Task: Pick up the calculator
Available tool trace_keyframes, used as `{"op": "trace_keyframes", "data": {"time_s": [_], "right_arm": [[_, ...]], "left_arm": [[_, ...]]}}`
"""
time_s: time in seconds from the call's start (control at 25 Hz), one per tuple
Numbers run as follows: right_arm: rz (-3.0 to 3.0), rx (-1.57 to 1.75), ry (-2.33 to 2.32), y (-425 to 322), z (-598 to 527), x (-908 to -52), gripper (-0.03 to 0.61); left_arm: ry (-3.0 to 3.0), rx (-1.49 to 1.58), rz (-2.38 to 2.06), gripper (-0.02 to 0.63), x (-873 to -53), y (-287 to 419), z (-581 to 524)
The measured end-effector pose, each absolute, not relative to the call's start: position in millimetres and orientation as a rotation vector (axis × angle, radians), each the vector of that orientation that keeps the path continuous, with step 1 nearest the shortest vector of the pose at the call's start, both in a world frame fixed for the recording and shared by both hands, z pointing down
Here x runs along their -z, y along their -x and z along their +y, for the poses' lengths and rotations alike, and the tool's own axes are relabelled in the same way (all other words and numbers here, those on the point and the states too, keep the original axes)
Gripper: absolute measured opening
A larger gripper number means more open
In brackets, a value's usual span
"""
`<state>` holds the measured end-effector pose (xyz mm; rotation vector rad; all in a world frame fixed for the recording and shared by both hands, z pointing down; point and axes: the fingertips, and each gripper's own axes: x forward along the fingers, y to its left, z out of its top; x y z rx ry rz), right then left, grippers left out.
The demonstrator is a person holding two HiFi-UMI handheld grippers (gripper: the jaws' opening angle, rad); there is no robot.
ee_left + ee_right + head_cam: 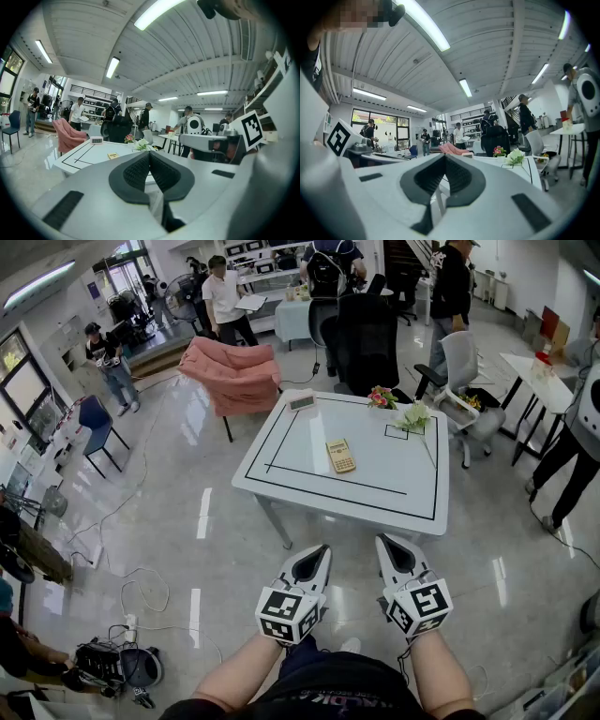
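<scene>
A yellow calculator [340,456] lies flat near the middle of the white table [281,486], inside a black outlined rectangle. In the left gripper view the calculator [112,155] is a small yellow patch far ahead on the table. My left gripper [321,553] and right gripper [384,544] hang side by side over the floor, short of the table's near edge, both shut and empty. The left gripper [149,155] and the right gripper [444,158] each show their black pads pressed together.
On the table's far side stand a small digital clock [302,402], pink flowers [382,397] and white flowers [413,415]. A pink chair [234,373], a black office chair [367,338] and a grey chair [463,381] ring the table. Several people stand around. Cables [131,589] lie on the floor at left.
</scene>
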<state>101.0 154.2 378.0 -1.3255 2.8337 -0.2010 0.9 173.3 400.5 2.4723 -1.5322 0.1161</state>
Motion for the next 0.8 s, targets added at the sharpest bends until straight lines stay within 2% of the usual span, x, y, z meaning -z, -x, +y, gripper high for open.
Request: {"op": "trace_keyframes", "data": {"time_s": [0.44,0.48,0.52,0.56,0.6,0.64,0.68,0.8], "right_arm": [[2.795,0.229,1.255,-100.9,153.2,-372.6,0.002],[2.795,0.228,1.248,-101.1,152.9,-372.0,0.002],[2.796,0.224,1.239,-100.7,152.2,-371.4,0.006],[2.796,0.223,1.229,-99.8,150.9,-370.6,0.052],[2.793,0.224,1.220,-98.7,149.3,-369.9,0.127],[2.788,0.230,1.217,-97.7,147.8,-369.5,0.195],[2.784,0.238,1.216,-97.2,146.5,-369.6,0.236],[2.768,0.272,1.222,-97.8,138.7,-372.4,0.248]], "left_arm": [[-2.473,-0.132,-1.575,0.017,-399.8,1.7,169.7],[-2.475,-0.137,-1.572,0.047,-399.7,1.0,169.6],[-2.478,-0.142,-1.569,0.105,-399.6,0.3,169.0],[-2.481,-0.149,-1.571,0.204,-399.7,0.2,168.0],[-2.482,-0.162,-1.578,0.291,-400.1,1.0,167.1],[-2.482,-0.179,-1.587,0.321,-400.6,2.1,166.4],[-2.482,-0.193,-1.592,0.338,-401.3,3.2,165.8],[-2.484,-0.203,-1.594,0.348,-402.7,5.5,159.7]]}}
